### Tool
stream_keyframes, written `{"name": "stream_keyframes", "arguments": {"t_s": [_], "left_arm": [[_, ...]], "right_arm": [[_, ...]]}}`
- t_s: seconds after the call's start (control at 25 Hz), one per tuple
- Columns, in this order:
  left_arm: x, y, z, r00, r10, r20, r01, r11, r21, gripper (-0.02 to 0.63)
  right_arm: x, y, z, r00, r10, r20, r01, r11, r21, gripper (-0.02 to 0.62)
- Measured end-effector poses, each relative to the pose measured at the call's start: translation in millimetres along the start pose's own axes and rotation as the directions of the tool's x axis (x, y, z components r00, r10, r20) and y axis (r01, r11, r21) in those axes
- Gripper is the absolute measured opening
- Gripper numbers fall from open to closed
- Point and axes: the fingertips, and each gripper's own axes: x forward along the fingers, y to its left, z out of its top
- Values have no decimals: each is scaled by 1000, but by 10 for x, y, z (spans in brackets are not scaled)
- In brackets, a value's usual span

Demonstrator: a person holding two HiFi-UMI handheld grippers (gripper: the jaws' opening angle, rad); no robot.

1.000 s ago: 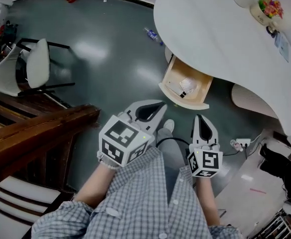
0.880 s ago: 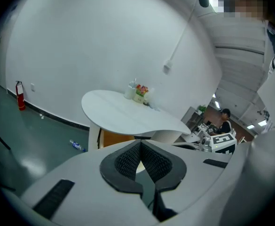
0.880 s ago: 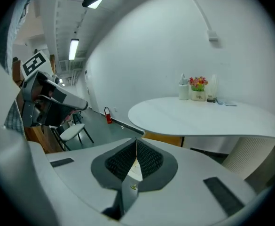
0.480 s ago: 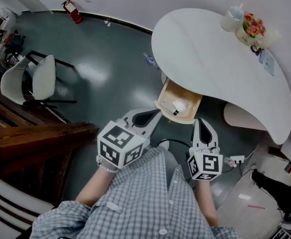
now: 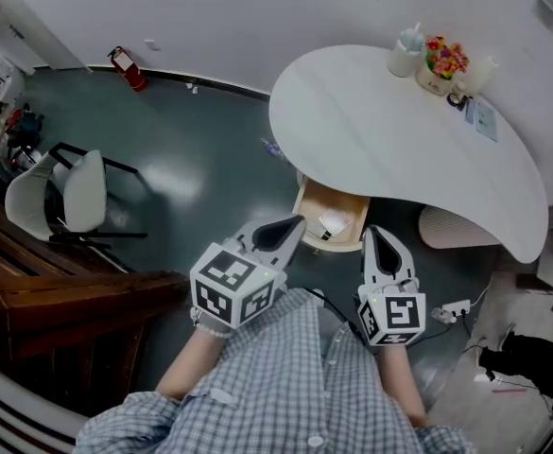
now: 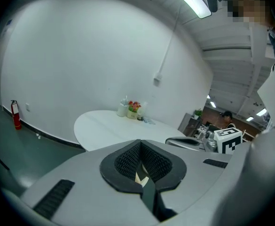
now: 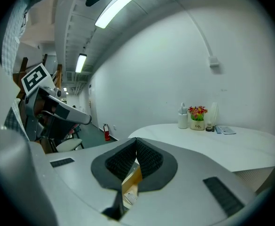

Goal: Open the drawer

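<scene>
The drawer (image 5: 325, 244) stands pulled out from under the white table (image 5: 399, 130), its pale wooden box open to the head view with a small white item lying inside. Both grippers are held in front of the person's checked shirt (image 5: 285, 376), tips pointing toward the drawer and apart from it. The left gripper (image 5: 293, 223) has its jaws together with nothing between them; in its own view the ribbed pads (image 6: 125, 161) meet at the tips, and only a sliver of pale wood shows through the slit lower down. The right gripper (image 5: 371, 235) is likewise closed and empty, its pads (image 7: 149, 159) meeting at the tips, with the drawer's wood seen past them. At the table's far edge stand a flower pot (image 5: 443, 64) and a white bottle (image 5: 406, 55). A white chair (image 5: 73, 192) sits on the dark floor (image 5: 210, 159) to the left, and a red extinguisher (image 5: 125, 66) stands by the wall
</scene>
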Motion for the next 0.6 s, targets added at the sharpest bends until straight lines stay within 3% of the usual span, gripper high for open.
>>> {"name": "stream_keyframes", "arguments": {"t_s": [0.6], "left_arm": [[109,-170,111,999,-39,-1,39,997,59,0]], "right_arm": [[-8,24,247,999,14,41,-12,999,-31,9]]}}
